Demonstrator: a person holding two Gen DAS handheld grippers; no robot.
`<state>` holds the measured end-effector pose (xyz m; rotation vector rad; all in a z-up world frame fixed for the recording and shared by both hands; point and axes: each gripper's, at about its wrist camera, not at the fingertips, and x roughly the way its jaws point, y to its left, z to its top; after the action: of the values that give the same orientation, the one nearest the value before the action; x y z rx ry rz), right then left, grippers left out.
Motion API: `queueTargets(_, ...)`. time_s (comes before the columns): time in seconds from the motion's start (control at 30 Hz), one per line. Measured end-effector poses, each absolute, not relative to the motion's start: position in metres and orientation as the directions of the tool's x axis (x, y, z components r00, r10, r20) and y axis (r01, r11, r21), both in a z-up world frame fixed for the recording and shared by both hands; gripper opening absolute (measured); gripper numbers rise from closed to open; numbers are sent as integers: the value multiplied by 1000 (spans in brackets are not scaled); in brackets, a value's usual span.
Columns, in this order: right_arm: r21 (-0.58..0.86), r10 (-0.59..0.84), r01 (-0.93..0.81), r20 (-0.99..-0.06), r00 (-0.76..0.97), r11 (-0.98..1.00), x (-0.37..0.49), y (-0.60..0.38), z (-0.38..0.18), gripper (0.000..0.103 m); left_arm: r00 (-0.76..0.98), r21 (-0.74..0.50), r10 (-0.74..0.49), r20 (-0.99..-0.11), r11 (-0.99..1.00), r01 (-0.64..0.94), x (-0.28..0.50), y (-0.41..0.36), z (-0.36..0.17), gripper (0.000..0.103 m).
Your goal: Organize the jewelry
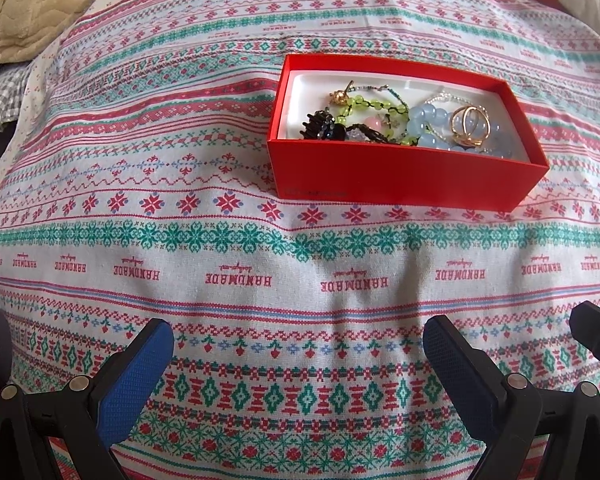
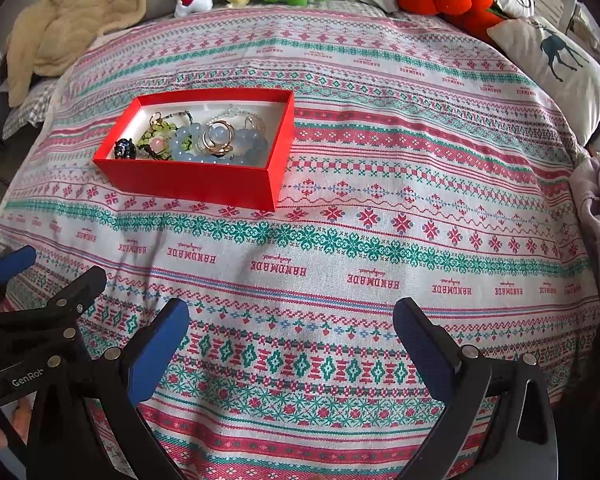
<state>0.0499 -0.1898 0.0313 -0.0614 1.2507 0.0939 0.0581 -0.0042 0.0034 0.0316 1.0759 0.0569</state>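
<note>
The red box (image 1: 400, 176) sits on the bed, on a cloth (image 1: 220, 240) with red and green patterns; inside it lie blue beads (image 1: 428, 124), green beads (image 1: 364, 106), a gold ring (image 1: 470, 126) and a dark clip (image 1: 324, 126), all in a heap; the left gripper (image 1: 298, 344) is spread wide and holds nothing; the right gripper (image 2: 292, 328) is spread wide too, near the front of the bed, well apart from the box.

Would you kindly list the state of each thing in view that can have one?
Red box: open, no lid in view, holding jewelry.
Blue bead bracelet: inside the box, tangled with other pieces.
Gold ring: in the box, on top of the blue beads.
Left gripper: open, empty.
Right gripper: open, empty.
Patterned cloth: spread out, slightly wrinkled.
</note>
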Motion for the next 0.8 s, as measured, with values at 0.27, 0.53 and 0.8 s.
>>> queueTargets(0.27,5,38,-105,-950,311,994,50,-189,31,103,473,59,68,-879,998,-34,58,-4,3,102)
queueTargets(0.53,6,38,-104,-950,311,995,50,-189,31,103,471,60,70,-879,998,-36,58,0,3,102)
queueTargets(0.8,4,38,-107,-949,312,994,50,-188,32,103,467,61,72,-882,997,-39,58,2,2,102)
